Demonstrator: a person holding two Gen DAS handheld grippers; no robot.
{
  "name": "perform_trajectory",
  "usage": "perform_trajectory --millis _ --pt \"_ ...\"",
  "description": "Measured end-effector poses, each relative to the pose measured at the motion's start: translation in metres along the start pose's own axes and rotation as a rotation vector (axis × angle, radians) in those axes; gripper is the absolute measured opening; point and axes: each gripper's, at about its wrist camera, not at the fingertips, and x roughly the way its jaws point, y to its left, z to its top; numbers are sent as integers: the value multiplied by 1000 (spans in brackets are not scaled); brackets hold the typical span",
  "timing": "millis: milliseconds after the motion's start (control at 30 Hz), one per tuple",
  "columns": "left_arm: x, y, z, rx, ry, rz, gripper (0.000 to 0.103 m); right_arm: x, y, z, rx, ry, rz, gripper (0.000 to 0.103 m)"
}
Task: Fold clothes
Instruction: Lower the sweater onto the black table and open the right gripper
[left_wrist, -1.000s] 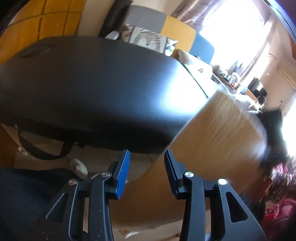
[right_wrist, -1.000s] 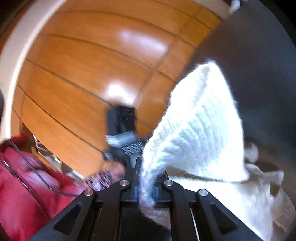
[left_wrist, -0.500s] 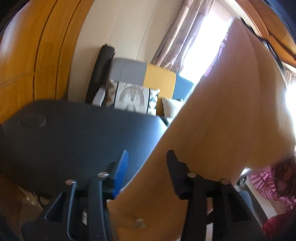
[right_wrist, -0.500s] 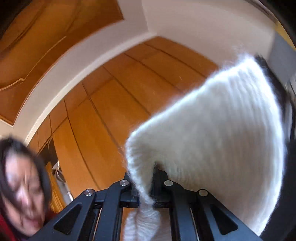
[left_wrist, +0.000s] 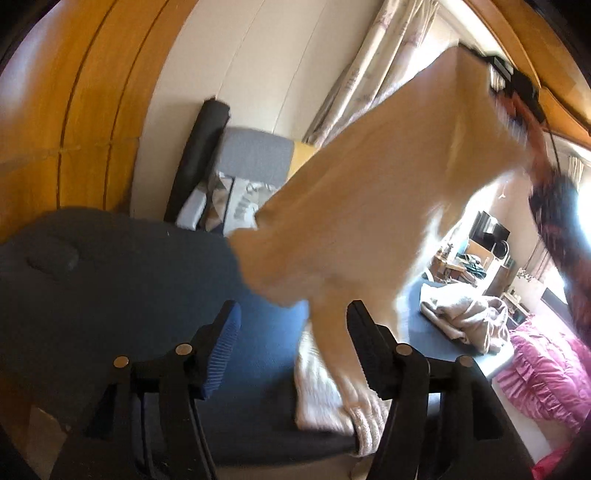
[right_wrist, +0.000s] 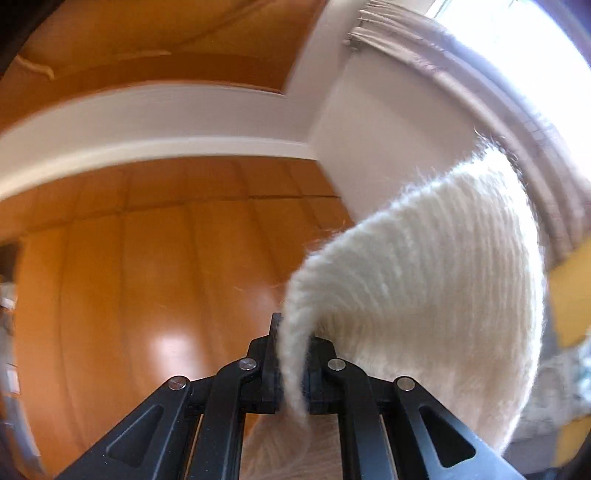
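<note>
A cream knit sweater (left_wrist: 388, 192) hangs stretched from the upper right down to the dark blue padded table (left_wrist: 110, 277). My right gripper (left_wrist: 513, 85) holds its top corner high up. In the right wrist view that gripper (right_wrist: 291, 332) is shut on a fold of the fluffy sweater (right_wrist: 424, 277), pointing up at wall and ceiling. My left gripper (left_wrist: 293, 314) hovers over the table with its jaws opening. The sweater's sleeve dangles between them, resting against the right finger (left_wrist: 364, 339) and clear of the blue pad (left_wrist: 225, 347). The ribbed cuff (left_wrist: 364, 417) droops below.
A crumpled beige garment (left_wrist: 465, 314) lies at the table's far right end, with pink ruffled fabric (left_wrist: 535, 369) beyond it. A grey and yellow sofa (left_wrist: 255, 158) with cushions and a black roll (left_wrist: 199, 155) stand behind the table. A person's patterned sleeve (left_wrist: 554, 206) reaches up at right.
My right gripper swung upward with the sweater, its view going from floor to wall and ceiling. My left gripper's jaws widened and it rose; the sweater now hangs high and stretched.
</note>
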Motion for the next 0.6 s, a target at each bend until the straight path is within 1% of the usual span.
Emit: perform_trajectory --millis 67,100,167,233,267,300,367,433,467,500,533,600 --pt "15 3 -8 -24 43 -15 64 -7 -27 -34 19 86 -97 12" --pt "25 5 -12 -38 66 -22 64 -10 -43 -59 30 149 -151 15" --pt "41 8 -22 -67 120 -25 64 -17 -77 -118 46 303 -275 16" --pt "58 9 -32 -90 169 -23 64 -28 -110 -183 70 446 -380 16" --pt "67 9 -37 -97 191 -18 64 -37 -125 -216 86 505 -430 16" --pt "76 8 -41 -105 212 -17 64 -47 -138 -245 105 541 -473 16" --pt "92 0 -46 -108 248 -16 64 -67 -158 -282 132 573 -523 16" --pt "107 -14 -49 -73 274 -30 64 -85 -168 -313 112 607 -608 18" --pt "115 -24 -50 -41 284 -36 64 -93 -172 -322 95 619 -645 18" --pt "126 -36 -51 -2 296 -42 64 -101 -176 -324 78 626 -671 21" --pt "136 -47 -53 34 310 -47 64 -105 -176 -324 65 630 -691 25" --pt "157 -65 -61 82 347 -33 64 -113 -167 -333 51 632 -722 27"
